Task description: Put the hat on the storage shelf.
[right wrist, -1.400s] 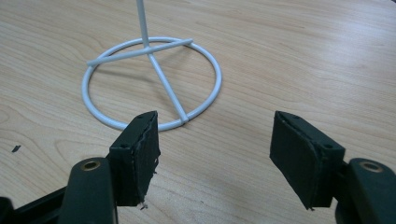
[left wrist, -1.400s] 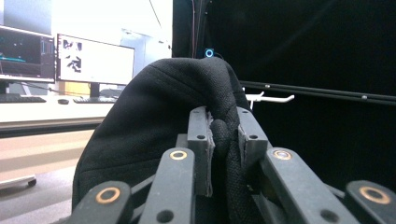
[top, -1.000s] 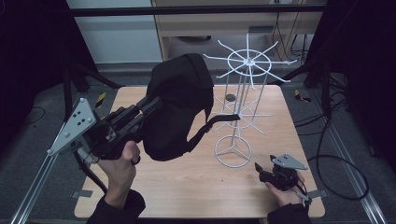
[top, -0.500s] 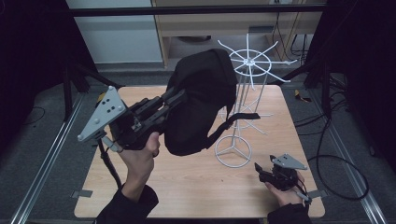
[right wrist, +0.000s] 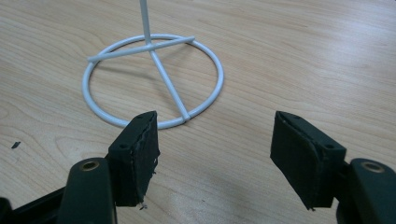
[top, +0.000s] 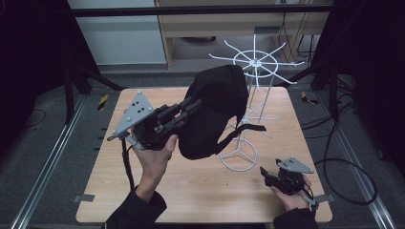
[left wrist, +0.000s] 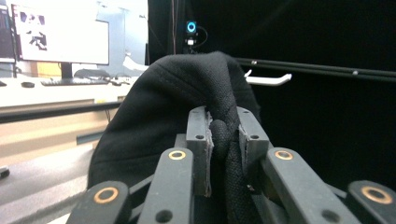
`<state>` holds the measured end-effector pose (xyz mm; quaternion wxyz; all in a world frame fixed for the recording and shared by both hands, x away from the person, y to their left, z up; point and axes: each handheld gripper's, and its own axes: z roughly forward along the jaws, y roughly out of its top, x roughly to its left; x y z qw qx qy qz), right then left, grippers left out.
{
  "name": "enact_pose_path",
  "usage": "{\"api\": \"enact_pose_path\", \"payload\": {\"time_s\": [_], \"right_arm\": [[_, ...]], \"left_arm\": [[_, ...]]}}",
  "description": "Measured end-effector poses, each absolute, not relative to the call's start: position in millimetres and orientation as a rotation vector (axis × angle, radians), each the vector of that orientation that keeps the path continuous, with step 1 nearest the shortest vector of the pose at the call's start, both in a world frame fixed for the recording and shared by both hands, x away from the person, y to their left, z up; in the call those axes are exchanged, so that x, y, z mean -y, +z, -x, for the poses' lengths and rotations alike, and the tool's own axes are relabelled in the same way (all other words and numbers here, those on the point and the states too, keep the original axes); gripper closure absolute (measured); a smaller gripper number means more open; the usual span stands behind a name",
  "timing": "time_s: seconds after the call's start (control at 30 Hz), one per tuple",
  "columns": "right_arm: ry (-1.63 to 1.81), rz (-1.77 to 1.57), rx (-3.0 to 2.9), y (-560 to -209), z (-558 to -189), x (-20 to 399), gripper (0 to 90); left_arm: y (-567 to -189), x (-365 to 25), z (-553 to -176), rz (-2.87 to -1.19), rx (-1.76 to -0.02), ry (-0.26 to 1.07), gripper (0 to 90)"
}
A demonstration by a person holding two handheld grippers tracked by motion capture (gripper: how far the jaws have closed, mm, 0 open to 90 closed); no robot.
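Observation:
A black backpack (top: 212, 112) hangs in the air over the table, close against the white wire rack (top: 255, 62). My left gripper (top: 191, 106) is shut on its top strap (left wrist: 224, 140), which is pinched between the pads. One loose strap (top: 241, 130) trails past the rack's pole. The rack's ring base (top: 239, 160) rests on the wooden table (top: 191, 186). My right gripper (top: 264, 172) sits low at the table's front right, open, nothing between its fingers; the ring base (right wrist: 152, 79) lies just ahead of it.
The rack's hooked arms (top: 286, 63) spread out at the top, above the back right of the table. A white hook (left wrist: 268, 80) shows behind the bag. Cables (top: 334, 157) run on the floor at the right. Metal rails (top: 45, 171) border the table's left side.
My left gripper has carried the backpack up and to the right, from over the table's left middle to against the rack. The right gripper has stayed still.

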<state>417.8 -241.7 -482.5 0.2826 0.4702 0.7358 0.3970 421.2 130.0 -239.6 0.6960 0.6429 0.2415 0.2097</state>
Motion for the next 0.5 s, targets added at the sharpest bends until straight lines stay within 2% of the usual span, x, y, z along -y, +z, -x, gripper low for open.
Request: {"api": "enact_pose_path", "payload": {"time_s": [0.5], "right_arm": [[1.058,-1.259,-1.977,-483,-418,241,32.2]], "left_arm": [[-268,-126,-433,-1.511,-0.589,0.467,75.8]]}}
